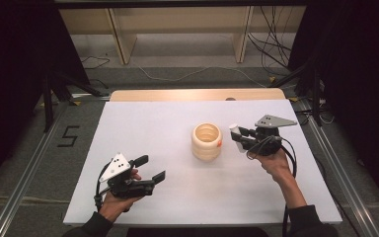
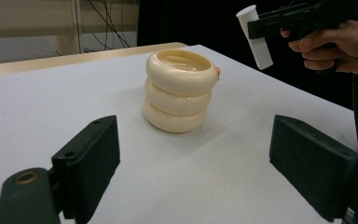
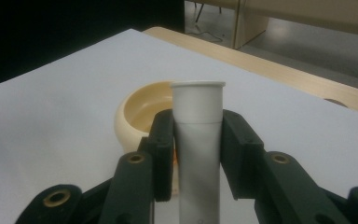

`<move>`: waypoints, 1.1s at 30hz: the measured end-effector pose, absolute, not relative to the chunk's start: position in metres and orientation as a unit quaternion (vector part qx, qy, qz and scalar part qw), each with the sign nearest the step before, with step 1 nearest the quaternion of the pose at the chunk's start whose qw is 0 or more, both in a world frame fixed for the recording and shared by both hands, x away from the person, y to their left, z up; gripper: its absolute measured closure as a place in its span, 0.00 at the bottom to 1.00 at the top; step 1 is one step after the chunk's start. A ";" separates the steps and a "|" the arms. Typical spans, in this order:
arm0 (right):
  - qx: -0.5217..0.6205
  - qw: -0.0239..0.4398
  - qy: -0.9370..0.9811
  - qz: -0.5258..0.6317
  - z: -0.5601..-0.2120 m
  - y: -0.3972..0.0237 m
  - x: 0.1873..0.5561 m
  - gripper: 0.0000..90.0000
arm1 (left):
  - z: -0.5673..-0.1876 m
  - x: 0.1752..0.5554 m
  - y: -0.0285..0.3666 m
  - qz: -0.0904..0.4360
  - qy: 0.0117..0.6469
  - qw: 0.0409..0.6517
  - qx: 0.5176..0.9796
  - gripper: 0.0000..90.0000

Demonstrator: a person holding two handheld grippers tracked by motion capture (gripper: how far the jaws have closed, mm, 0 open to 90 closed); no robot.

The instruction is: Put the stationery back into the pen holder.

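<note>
A white table top fills the middle of the high view, with a strip of bare wood along its far edge and a small dark spot on that strip toward the upper right. Beyond it, at the top of the frame, stand pale wooden legs and loose cables on a grey floor. A "5" is marked on the floor at the left.

A cream ribbed pot stands upright right of the table's centre, built like three stacked rings, with a small orange mark on its right side. Its mouth is open. In the left gripper view the inside looks the same pale cream; whether anything lies inside cannot be told.

The right gripper, at centre right of the high view, is clamped on a white tube, just right of the pot and apart from it. In the right gripper view the tube stands upright between the jaws, its rimmed top above them, hiding part of the pot behind. In the left gripper view it hangs tilted at the upper right, above the table.

The left gripper, at lower left, has its jaws spread wide and holds nothing; the pot stands well ahead of them.
</note>
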State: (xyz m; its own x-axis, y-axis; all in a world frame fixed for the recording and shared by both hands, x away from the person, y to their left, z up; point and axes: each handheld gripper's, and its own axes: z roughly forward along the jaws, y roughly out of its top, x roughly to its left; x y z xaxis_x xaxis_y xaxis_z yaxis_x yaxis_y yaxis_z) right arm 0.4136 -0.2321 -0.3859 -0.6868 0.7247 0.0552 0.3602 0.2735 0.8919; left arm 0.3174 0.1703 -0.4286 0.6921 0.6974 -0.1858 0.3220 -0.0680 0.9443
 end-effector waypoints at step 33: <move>0.332 0.195 0.760 0.524 -0.369 -0.204 0.415 0.75 | -0.429 0.319 0.172 0.158 0.365 0.586 0.706 0.17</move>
